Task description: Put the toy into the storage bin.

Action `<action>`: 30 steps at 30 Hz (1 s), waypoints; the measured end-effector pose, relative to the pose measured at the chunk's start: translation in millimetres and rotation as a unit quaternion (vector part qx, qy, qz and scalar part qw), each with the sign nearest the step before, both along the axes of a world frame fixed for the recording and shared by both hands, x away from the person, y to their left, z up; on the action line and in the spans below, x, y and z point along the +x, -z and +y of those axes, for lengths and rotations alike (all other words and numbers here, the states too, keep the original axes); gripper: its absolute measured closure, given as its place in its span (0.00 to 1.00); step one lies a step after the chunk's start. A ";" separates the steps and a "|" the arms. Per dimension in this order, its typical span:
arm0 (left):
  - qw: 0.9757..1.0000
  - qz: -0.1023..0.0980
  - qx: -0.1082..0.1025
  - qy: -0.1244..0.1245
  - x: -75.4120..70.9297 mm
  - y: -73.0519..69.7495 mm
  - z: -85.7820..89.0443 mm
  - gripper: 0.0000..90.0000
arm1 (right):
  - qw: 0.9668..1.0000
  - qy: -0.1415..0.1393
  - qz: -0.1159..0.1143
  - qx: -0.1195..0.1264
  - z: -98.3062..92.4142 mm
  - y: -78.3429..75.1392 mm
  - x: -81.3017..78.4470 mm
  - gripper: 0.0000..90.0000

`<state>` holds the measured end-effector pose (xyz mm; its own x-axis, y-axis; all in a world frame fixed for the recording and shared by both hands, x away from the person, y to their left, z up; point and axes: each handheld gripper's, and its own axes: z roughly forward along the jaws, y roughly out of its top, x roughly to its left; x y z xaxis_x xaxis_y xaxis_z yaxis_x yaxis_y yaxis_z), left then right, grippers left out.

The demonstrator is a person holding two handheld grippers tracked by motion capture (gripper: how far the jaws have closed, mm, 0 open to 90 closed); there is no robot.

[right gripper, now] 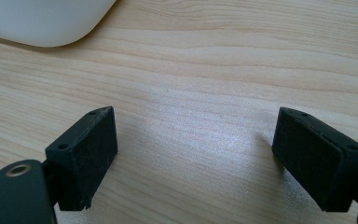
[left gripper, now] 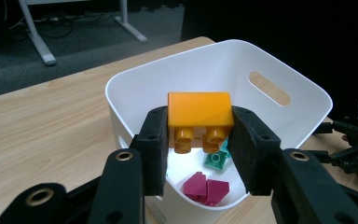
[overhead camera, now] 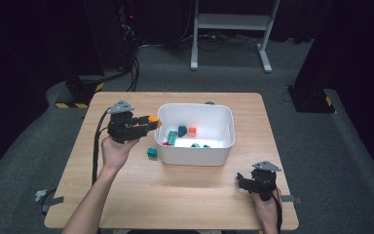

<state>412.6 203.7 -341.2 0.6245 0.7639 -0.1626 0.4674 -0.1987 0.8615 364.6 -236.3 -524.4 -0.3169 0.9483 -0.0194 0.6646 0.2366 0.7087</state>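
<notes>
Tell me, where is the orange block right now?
The orange block is pinched between the left gripper's jaws, held over the left rim of the white bin. In the high view it sits left of the bin, above the teal block on the table.

Grey carpet floor (overhead camera: 272, 83), dark walls, white desk frame (overhead camera: 233, 22) behind.

Orange two-stud building block (left gripper: 199, 112), smooth glossy faces, clamped on both flanks between the black pads of the left gripper (left gripper: 199, 140). Turned on its side, with two round studs facing the camera of the left gripper view. Held in the air just above the near left rim of the white bin (left gripper: 135, 88), over the bin's interior. Seen from the high view as a small orange patch (overhead camera: 154, 119) touching the bin's left wall (overhead camera: 159, 127), above the table.
</notes>
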 end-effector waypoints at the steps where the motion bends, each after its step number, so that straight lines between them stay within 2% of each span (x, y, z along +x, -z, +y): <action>1: 1.000 -0.001 0.002 0.001 1.2 0.1 -1.3 0.65 | 1.000 0.000 0.000 0.000 0.0 0.0 0.0 0.15; 5: 1.000 0.004 0.000 0.005 5.1 0.5 -7.7 0.65 | 1.000 0.000 0.000 0.000 0.0 0.0 0.0 0.15; 10: 1.000 0.003 0.015 0.011 11.9 -1.6 -15.8 0.65 | 1.000 0.000 0.000 0.000 0.0 0.0 0.0 0.15; 14: 1.000 0.005 0.013 0.014 18.8 -2.9 -21.6 0.65 | 1.000 0.000 0.000 0.000 0.0 0.0 0.0 0.15; 22: 0.999 0.012 0.024 0.027 28.6 3.8 -36.1 0.65 | 1.000 0.000 0.000 0.000 0.0 0.0 0.0 0.15; 30: 0.999 0.014 0.025 0.032 33.4 7.8 -46.2 0.65 | 1.000 0.000 0.000 0.000 0.0 0.0 0.0 0.15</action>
<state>446.0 157.5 -349.0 0.6683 0.7298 -0.1439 0.4762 -0.2710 0.8365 364.6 -236.3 -524.4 -0.3168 0.9483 -0.0193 0.6648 0.2365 0.7086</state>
